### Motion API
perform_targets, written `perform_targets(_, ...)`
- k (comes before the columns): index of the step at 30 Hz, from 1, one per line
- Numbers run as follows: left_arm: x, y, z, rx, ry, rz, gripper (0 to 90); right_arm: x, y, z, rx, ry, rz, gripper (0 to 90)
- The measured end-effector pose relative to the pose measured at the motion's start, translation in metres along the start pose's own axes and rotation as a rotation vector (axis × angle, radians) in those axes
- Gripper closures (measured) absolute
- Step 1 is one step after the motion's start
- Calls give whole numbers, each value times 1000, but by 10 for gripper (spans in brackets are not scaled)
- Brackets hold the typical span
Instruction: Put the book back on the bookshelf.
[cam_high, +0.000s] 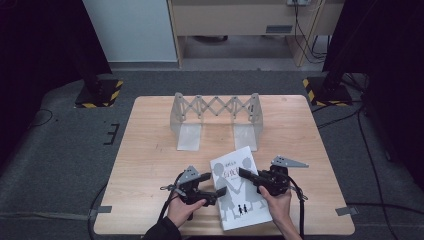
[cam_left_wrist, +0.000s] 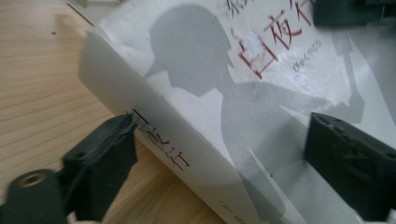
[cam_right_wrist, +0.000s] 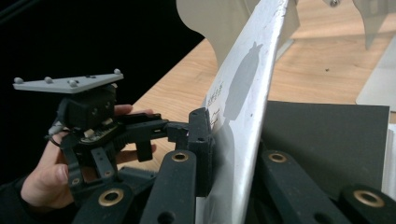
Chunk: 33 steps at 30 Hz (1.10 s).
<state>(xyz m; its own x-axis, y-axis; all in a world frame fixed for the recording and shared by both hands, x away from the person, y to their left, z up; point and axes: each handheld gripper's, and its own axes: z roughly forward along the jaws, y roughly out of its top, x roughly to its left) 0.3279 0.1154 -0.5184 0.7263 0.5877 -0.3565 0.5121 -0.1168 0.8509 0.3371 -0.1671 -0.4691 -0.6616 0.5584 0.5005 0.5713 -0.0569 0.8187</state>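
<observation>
A white book with grey silhouette figures and red characters lies near the table's front edge, between my two grippers. My right gripper is shut on the book's front cover and holds it lifted on edge, with a dark page showing behind it. My left gripper is at the book's left side, open wide. In the left gripper view its jaws straddle the spine: one fingertip sits against the spine's lower edge and the other stands over the cover.
A grey scissor-frame book stand sits at the back middle of the wooden table. Black stand bases with yellow stripes are on the floor beyond the table's far corners. A person's hands hold both grippers at the front edge.
</observation>
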Motion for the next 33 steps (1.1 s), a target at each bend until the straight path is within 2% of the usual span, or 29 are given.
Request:
perform_targets(1,0,-4,5,14,-43,-32,0,0,0,-1,-6,6,-2,819)
perform_targets(2,0,-4,5,14,-43,-32,0,0,0,-1,-6,6,-2,819)
perform_targets(3,1,-7,7,1,-69,-65,0,-1,0,-3,-18,16,-11,821)
perform_targets(9,1,-6,7,8,-73,-66,0,-3,-1,-4,-31,37,-19,820)
perform_targets(16,4,-7,10,15,-78,-76,0,-10,-2,-2,-26,48,3,817)
perform_targets(21,6,-9,8,15,-99,-34,0,-11,-3,-3,-32,52,3,816)
perform_targets(23,6,-11,8,28,-115,-50,0,-11,-3,-3,-31,54,0,816)
perform_targets(25,2,-14,11,41,-160,-68,0,-9,-2,-2,-23,63,-13,815)
perform_targets(27,2,-14,12,42,-159,-72,0,-9,-2,-2,-24,62,-16,815)
perform_targets(33,4,-16,15,53,-148,-103,0,-18,-4,1,1,42,29,785)
